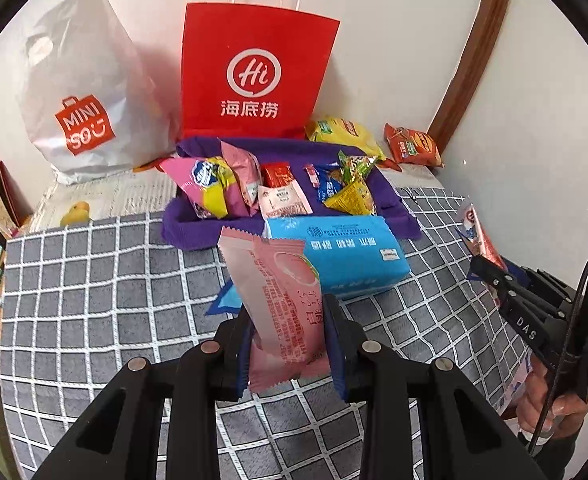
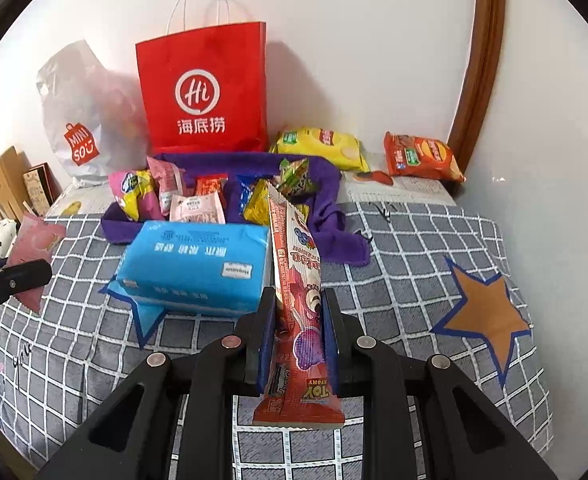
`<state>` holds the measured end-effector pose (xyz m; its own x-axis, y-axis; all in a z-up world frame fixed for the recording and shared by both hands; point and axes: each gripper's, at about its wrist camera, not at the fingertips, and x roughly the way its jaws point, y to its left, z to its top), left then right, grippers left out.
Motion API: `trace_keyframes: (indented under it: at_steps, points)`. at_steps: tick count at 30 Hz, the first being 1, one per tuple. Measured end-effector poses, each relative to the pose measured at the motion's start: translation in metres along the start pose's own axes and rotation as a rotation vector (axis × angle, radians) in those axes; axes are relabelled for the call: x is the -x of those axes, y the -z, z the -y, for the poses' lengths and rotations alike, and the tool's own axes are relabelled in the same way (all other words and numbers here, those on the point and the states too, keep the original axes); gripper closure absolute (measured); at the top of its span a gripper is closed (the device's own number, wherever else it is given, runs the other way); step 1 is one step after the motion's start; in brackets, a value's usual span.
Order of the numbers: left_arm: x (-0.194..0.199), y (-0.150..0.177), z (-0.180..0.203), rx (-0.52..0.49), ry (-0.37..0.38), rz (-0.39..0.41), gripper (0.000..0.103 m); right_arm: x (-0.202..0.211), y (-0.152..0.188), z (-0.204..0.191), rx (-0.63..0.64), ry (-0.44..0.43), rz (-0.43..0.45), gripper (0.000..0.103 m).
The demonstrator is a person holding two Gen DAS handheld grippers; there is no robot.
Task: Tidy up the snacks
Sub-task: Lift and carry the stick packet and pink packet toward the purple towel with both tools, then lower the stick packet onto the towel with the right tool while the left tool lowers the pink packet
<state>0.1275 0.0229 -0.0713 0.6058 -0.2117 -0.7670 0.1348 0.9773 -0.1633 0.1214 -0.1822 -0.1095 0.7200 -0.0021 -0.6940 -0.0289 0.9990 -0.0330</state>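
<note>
Right wrist only: orange star point(image 2: 487, 316) on checked blanket point(image 2: 413, 232).

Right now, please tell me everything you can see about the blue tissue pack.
The tissue pack is a soft, block-shaped pack in glossy bright blue plastic wrap, with white printed text and a small white label on its near side. It looks sealed and full. It lies flat on the checked grey cloth, partly over a blue star print, just in front of the purple cloth holding snacks. Neither gripper touches it.

red paper bag point(image 2: 204, 92) | white plastic bag point(image 1: 78, 92) | blue pack, perhaps tissues point(image 2: 198, 266) | checked cover point(image 2: 413, 248)
</note>
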Motion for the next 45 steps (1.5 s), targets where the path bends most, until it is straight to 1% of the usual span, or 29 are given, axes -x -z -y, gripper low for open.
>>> trace_keyframes:
  at_steps: [5,11,21,26,33,38,45]
  points:
    - [0.007,-0.011,-0.005,0.002,-0.002,0.015,0.074,0.002,-0.012,0.001,-0.023,-0.033,0.001,0.081]
    - [0.01,-0.028,-0.01,0.015,0.005,0.023,0.074,0.005,-0.027,-0.001,-0.024,-0.072,0.023,0.081]
    - [0.003,-0.06,-0.011,0.013,-0.003,0.034,0.074,0.002,-0.063,0.001,-0.023,-0.065,0.056,0.081]
    - [-0.002,-0.078,-0.011,0.009,-0.006,0.04,0.074,-0.01,-0.081,0.002,-0.031,-0.077,0.061,0.081]
    - [-0.016,-0.103,-0.007,-0.005,-0.012,0.043,0.073,-0.029,-0.105,-0.007,-0.018,-0.089,0.066,0.081]
    - [-0.033,-0.118,-0.005,-0.004,0.003,0.04,0.073,-0.042,-0.12,-0.015,-0.002,-0.092,0.073,0.081]
    - [-0.06,-0.137,-0.006,0.0,0.003,0.027,0.073,-0.073,-0.139,-0.021,-0.005,-0.103,0.052,0.081]
